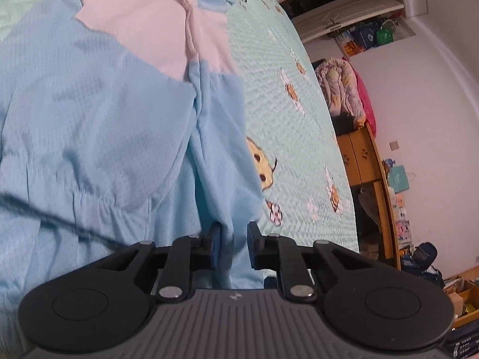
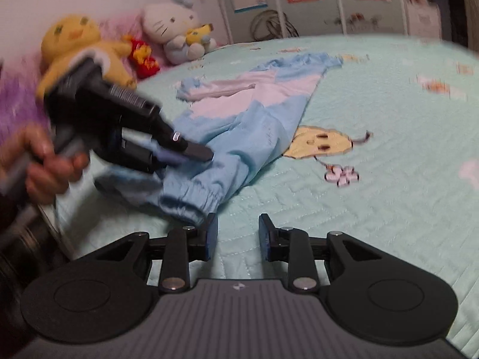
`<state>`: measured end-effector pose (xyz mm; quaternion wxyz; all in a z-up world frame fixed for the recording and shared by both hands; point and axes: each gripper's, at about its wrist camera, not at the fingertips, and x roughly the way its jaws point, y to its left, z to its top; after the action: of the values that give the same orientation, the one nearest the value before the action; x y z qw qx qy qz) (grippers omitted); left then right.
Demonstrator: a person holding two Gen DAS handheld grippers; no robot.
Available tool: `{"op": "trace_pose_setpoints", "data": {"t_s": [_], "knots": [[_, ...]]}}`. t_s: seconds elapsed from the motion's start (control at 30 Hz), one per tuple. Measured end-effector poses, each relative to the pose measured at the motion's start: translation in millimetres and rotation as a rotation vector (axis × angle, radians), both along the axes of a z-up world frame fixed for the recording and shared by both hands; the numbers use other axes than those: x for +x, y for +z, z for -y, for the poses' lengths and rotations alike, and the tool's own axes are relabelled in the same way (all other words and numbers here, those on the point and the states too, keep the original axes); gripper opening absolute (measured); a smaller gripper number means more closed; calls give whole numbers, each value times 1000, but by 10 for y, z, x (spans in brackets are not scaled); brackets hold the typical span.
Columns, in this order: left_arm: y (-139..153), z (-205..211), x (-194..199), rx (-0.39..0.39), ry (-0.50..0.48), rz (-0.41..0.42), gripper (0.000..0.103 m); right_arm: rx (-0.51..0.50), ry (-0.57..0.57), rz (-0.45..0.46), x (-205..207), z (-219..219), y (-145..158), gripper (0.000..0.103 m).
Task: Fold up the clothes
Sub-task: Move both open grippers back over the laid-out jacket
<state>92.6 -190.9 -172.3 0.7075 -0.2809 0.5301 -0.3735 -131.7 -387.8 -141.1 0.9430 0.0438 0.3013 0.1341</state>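
A light-blue and pale-pink garment [image 2: 254, 113] lies stretched across the mint quilted bedspread [image 2: 389, 155], its gathered elastic cuff [image 2: 191, 206] nearest me. My right gripper [image 2: 238, 234] is open just above the quilt, its left fingertip beside that cuff and nothing between the fingers. A hand holds my left gripper [image 2: 194, 154] down on the blue part near the cuff. In the left wrist view the garment [image 1: 104, 113] fills the left side. The left gripper [image 1: 235, 239] stands partly open with a fold of blue fabric between its fingers.
Plush toys sit at the head of the bed: a yellow chick [image 2: 77, 48] and a white cat [image 2: 176, 30]. Off the bed's edge stand a wooden shelf unit [image 1: 368, 161] piled with clothes, and boxes [image 1: 461, 296] on the floor.
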Motion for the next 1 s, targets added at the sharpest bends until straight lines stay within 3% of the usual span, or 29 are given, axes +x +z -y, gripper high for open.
{"op": "trace_pose_setpoints", "data": {"t_s": [0.33,0.6,0.83,1.0], "knots": [[72,38,91,-8,13,22,13,-136,25,79,13,-288,-1,30],[186,-236,-124,-63,38,35,13,-284,66,164,-92,-442,33,30],[288,-317,-478,15,-47,107,20,-397,107,215,-136,-551,52,30],[238,-221,-357,11,3,85,26,-470,127,241,-135,-631,19,30]]}}
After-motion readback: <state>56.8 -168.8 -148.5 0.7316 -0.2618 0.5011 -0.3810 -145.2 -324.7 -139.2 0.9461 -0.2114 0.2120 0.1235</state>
